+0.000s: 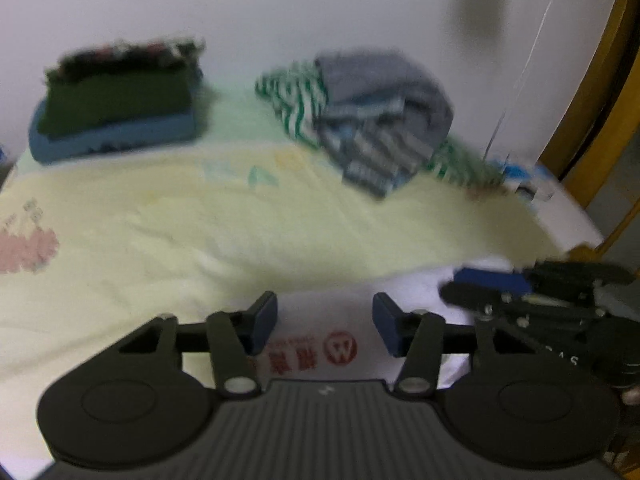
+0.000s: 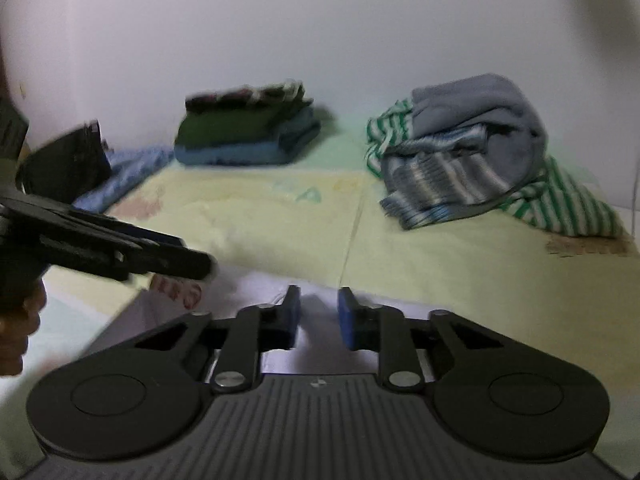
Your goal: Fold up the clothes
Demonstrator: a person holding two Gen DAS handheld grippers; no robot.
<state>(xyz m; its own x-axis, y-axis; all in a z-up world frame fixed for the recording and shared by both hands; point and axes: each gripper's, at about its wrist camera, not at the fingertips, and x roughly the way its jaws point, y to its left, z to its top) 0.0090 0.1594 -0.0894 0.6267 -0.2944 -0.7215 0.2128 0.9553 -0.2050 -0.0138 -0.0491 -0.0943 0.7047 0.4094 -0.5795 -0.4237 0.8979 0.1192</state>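
White garment (image 1: 320, 320), near edge of bed (image 1: 200, 232): light, limp, slippery-soft; grasp by hem corners; left claw (image 1: 325, 324) and right claw (image 2: 318, 314) both apart, empty.

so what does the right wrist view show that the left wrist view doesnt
Only the right wrist view: a black object and crumpled light blue cloth left of the folded stack, and the hand holding the left gripper.
Only the left wrist view: a yellow frame at the right edge, and the right gripper seen from the side.
Both: the folded stack, the unfolded striped pile, the yellow sheet, the white garment with red print and the white wall.
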